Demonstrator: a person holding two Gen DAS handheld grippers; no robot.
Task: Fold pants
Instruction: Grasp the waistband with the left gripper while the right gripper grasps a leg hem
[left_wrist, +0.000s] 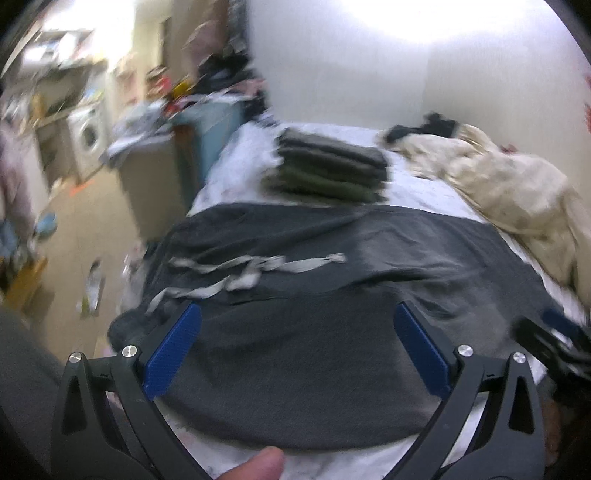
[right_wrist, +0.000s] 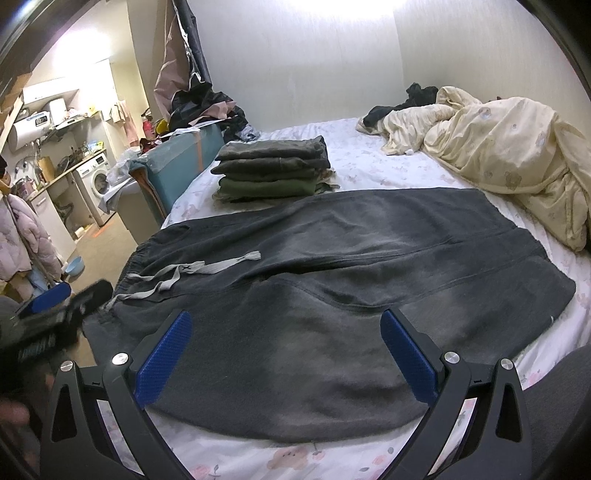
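— Any legible text here?
— Only a lit display on the white water heater (right_wrist: 27, 127), upper left; its digits stay too small to read. Nothing else carries lettering.

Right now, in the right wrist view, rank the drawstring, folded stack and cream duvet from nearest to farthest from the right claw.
1. Drawstring, ahead-left on the dark pants under the right claw.
2. Folded stack, beyond the pants, left of centre.
3. Cream duvet, far right; its near edge rivals the stack.

One dark grey pants (right_wrist: 332, 266), one stack of folded clothes (right_wrist: 271, 170), one crumpled cream duvet (right_wrist: 509, 155), one washing machine (right_wrist: 96, 181).
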